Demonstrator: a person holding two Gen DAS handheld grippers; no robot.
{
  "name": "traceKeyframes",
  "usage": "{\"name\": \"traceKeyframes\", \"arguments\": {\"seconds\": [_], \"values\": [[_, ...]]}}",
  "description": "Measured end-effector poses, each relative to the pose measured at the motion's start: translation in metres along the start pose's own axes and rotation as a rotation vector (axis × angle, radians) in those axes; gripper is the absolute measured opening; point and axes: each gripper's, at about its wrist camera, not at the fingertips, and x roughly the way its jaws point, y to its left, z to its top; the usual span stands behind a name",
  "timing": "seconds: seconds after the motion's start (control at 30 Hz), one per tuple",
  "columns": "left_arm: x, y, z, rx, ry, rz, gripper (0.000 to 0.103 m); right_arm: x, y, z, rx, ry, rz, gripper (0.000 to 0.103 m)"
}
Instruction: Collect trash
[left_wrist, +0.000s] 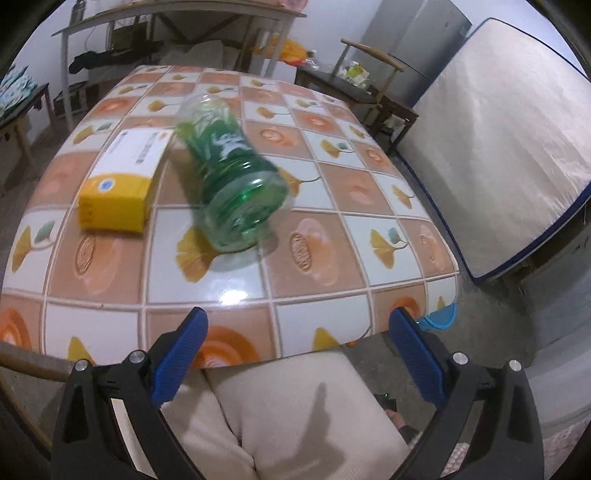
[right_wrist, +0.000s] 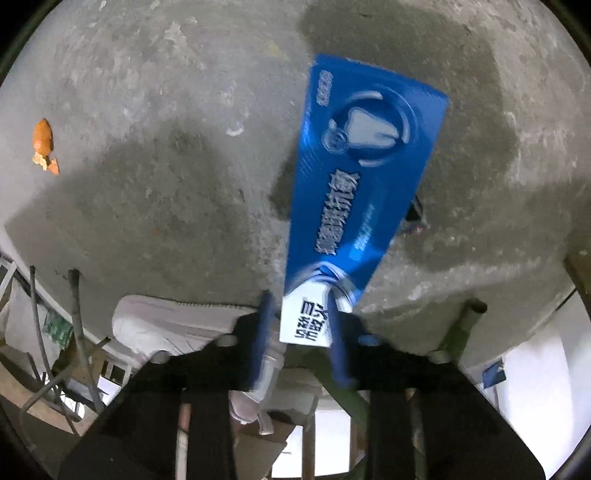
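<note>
Right gripper (right_wrist: 301, 314) clamped on long blue toothpaste carton (right_wrist: 364, 177), held over concrete floor (right_wrist: 166, 110); bin unseen, possibly near. Left gripper (left_wrist: 295, 325) spread wide, empty. Green plastic bottle (left_wrist: 236, 177), yellow-white cardboard box (left_wrist: 122, 181) left uncollected on tiled table (left_wrist: 332, 229).

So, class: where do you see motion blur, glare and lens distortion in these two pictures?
Left wrist view: the green bottle is smeared by motion blur, glare shines on the table, and the fisheye bends the table edges. Right wrist view: the blue box and the gripper are blurred.
</note>
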Motion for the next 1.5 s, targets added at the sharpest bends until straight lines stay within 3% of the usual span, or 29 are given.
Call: {"name": "traceKeyframes", "arguments": {"seconds": [0.13, 0.2, 0.23, 0.27, 0.4, 0.47, 0.57, 0.7, 0.87, 1.07, 1.17, 1.27, 1.37, 1.5], "values": [[-0.002, 0.005, -0.003, -0.024, -0.002, -0.028, 0.096, 0.005, -0.008, 0.0, 0.013, 0.03, 0.024, 0.023], [-0.005, 0.005, -0.004, -0.021, -0.007, -0.041, 0.096, 0.006, -0.011, -0.001, 0.013, 0.043, 0.027, 0.048], [-0.006, 0.006, -0.006, -0.016, -0.01, -0.043, 0.096, 0.006, -0.012, -0.001, 0.014, 0.034, 0.027, 0.068], [-0.006, 0.007, -0.007, -0.015, -0.01, -0.042, 0.096, 0.008, -0.013, -0.003, 0.01, 0.022, 0.023, 0.071], [-0.006, 0.018, -0.012, -0.039, 0.0, -0.038, 0.096, 0.021, -0.016, -0.002, 0.003, -0.012, -0.023, 0.069], [-0.006, 0.024, -0.015, -0.053, 0.007, -0.025, 0.096, 0.029, -0.015, 0.005, 0.003, -0.02, -0.045, 0.055], [-0.005, 0.029, -0.017, -0.063, 0.016, -0.007, 0.096, 0.042, -0.019, 0.005, 0.009, -0.027, -0.085, 0.044], [-0.002, 0.032, -0.016, -0.079, 0.017, -0.007, 0.096, 0.039, -0.015, -0.001, -0.032, -0.069, -0.135, 0.043], [0.001, 0.024, -0.013, -0.047, 0.017, 0.021, 0.096, 0.023, -0.021, -0.015, -0.069, -0.071, -0.128, 0.043], [-0.002, 0.01, -0.014, 0.046, -0.01, 0.106, 0.096, -0.011, -0.005, -0.052, -0.311, -0.143, -0.184, 0.043], [-0.005, 0.009, -0.013, 0.051, -0.017, 0.106, 0.096, -0.044, 0.018, -0.087, -0.486, -0.24, -0.187, 0.043], [-0.009, 0.004, -0.01, 0.051, -0.042, 0.082, 0.096, -0.093, 0.048, -0.125, -0.671, -0.399, -0.186, 0.043], [-0.012, 0.001, -0.009, 0.043, -0.069, 0.027, 0.097, -0.157, 0.076, -0.163, -0.826, -0.602, -0.144, 0.043], [-0.01, -0.001, -0.006, 0.015, -0.06, -0.057, 0.097, -0.241, 0.124, -0.178, -0.928, -0.847, -0.115, 0.043]]}}
